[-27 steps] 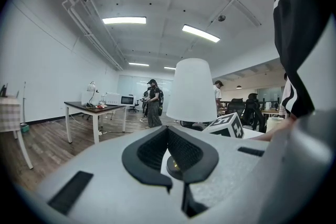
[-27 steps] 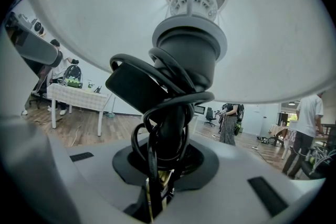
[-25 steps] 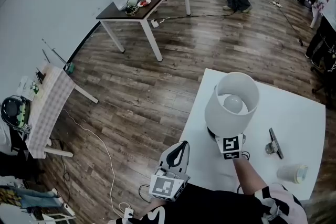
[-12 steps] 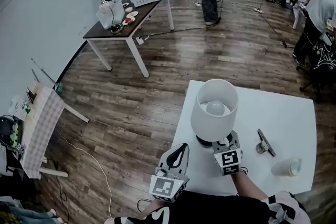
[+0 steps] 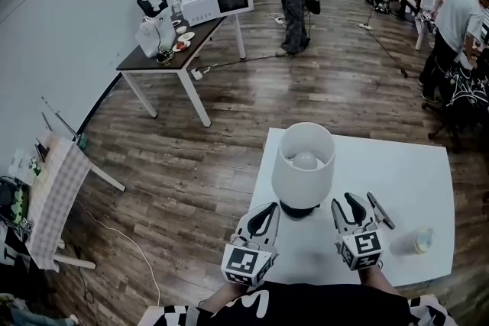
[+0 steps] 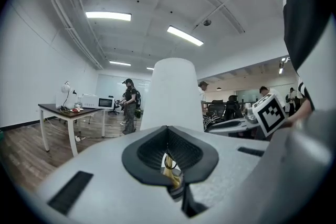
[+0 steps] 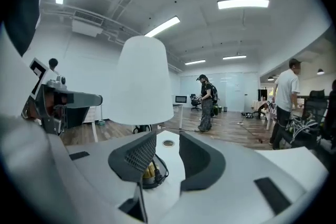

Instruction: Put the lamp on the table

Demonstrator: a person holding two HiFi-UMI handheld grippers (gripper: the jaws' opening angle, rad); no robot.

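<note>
Lamp [image 5: 303, 164]: stood upright at frame centre on the white bench [image 5: 412, 172], near its left edge. Right tongs [image 5: 345, 201]: held about level, lower right of the lamp base, jaws just opened wide, nothing between them. Left tongs [image 5: 266, 211]: held lower left, jaws closed together.

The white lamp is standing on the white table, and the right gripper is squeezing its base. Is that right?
Not quite. The lamp does stand on the white table, but the right gripper isn't squeezing it. The right gripper view shows its jaws, which have just been opening, apart with nothing between them.
</note>
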